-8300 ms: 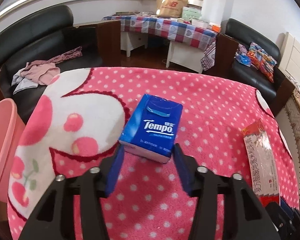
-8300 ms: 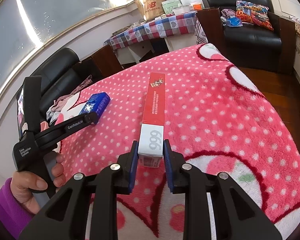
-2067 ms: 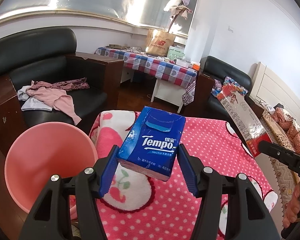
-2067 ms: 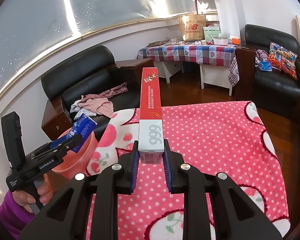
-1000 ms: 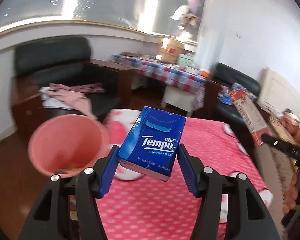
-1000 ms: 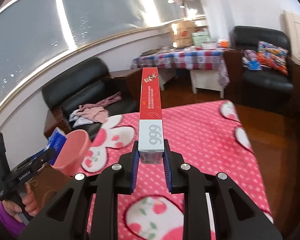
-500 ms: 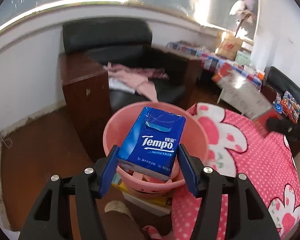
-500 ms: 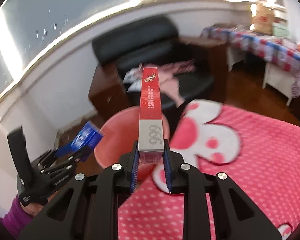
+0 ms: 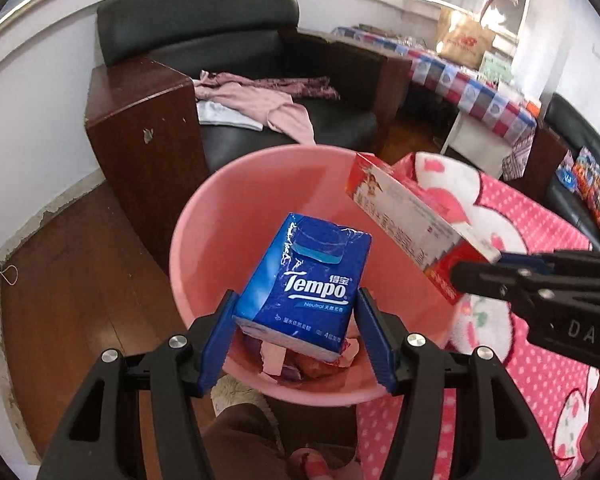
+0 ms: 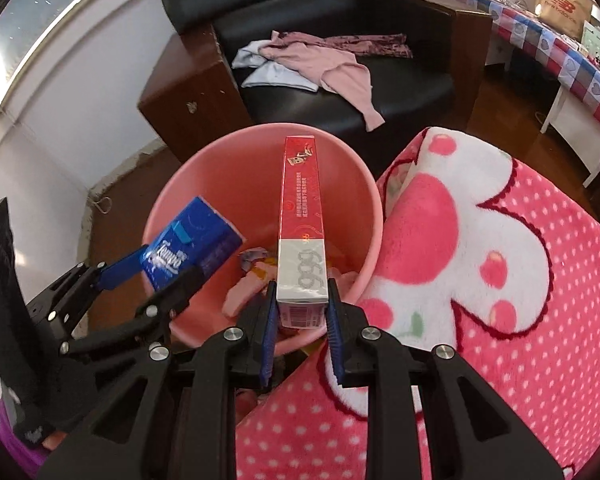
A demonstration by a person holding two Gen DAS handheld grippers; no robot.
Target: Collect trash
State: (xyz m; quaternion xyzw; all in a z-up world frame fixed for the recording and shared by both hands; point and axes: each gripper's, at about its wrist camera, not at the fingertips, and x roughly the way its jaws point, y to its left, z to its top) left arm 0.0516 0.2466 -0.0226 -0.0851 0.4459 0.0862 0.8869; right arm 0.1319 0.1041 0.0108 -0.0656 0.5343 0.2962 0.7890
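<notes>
Already the blue Tempo tissue pack [image 9: 306, 286] hung over the mouth of the pink bin [image 9: 204, 216], clamped by its lower sides in my left tool [image 9: 296, 336], whose blue pads stood fairly wide apart because the pack is wide. Beside it, the long red and white box [image 10: 302, 216] stuck out forward from my right tool [image 10: 301, 326], which was pinched narrow on the box's white end, so most of the box reached out over the bin's opening. Both pieces were in the air, touching nothing but the pads that held them.

As I judged it, the step in hand was the drop. To do it well I needed each piece wholly above the opening before letting go: the pack looked well placed, but the box was long, and its held end sat near the bin's near rim, so I would have tipped it further nose-down first, lest it catch the rim and fall outside. Releasing one tool at a time seemed wise, since the two stood close together over the bin.

Inside the bin lay some scraps [image 10: 244, 292] of pinkish paper and wrappers. Just to the right was the pink dotted blanket [image 10: 500, 280]; behind the bin stood a black armchair [image 9: 260, 40] with clothes [image 10: 320, 60] heaped on its seat.
</notes>
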